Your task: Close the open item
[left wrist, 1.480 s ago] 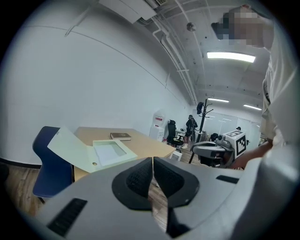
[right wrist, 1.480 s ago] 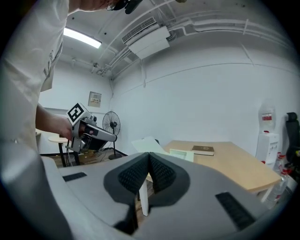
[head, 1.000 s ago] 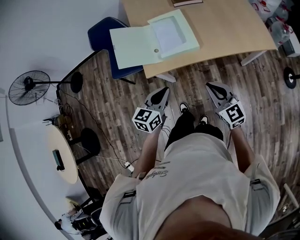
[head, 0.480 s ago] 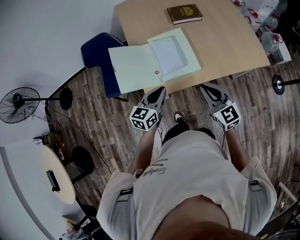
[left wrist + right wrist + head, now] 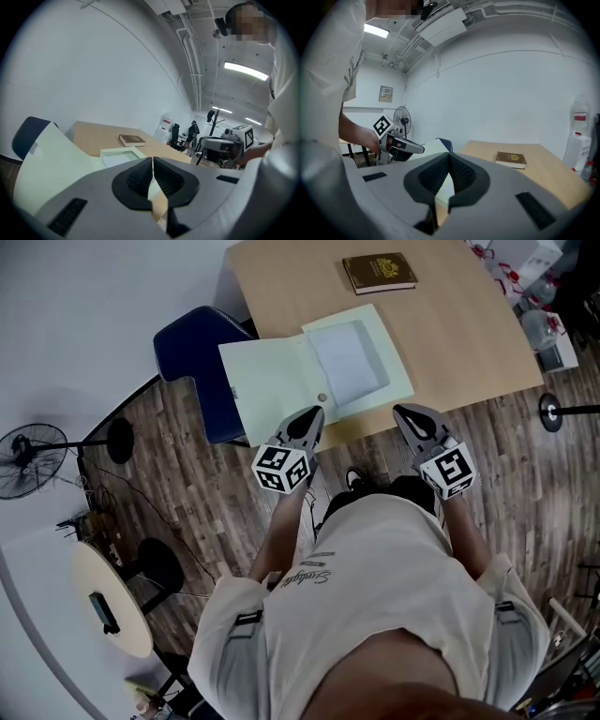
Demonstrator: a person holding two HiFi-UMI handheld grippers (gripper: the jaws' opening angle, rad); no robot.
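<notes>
A pale green box file lies open on the wooden table [image 5: 469,324]. Its shallow tray [image 5: 352,362] rests on the tabletop, and its flat lid [image 5: 267,390] folds out to the left, past the table's edge. My left gripper [image 5: 314,412] is shut, its tip just at the lid's near edge. The right gripper [image 5: 401,411] is also shut and hovers at the table's front edge, right of the tray. Neither holds anything. In the left gripper view the lid [image 5: 51,164] rises at the left and the tray [image 5: 119,157] shows behind the jaws.
A brown book [image 5: 378,272] lies farther back on the table. A blue chair [image 5: 192,343] stands under the lid's left side. A floor fan [image 5: 33,451] and a small round table [image 5: 103,601] stand at the left; bottles [image 5: 539,324] stand beyond the table's right end.
The person has stepped toward the table. Both grippers, still shut, have moved from over the floor up to the table's front edge.
</notes>
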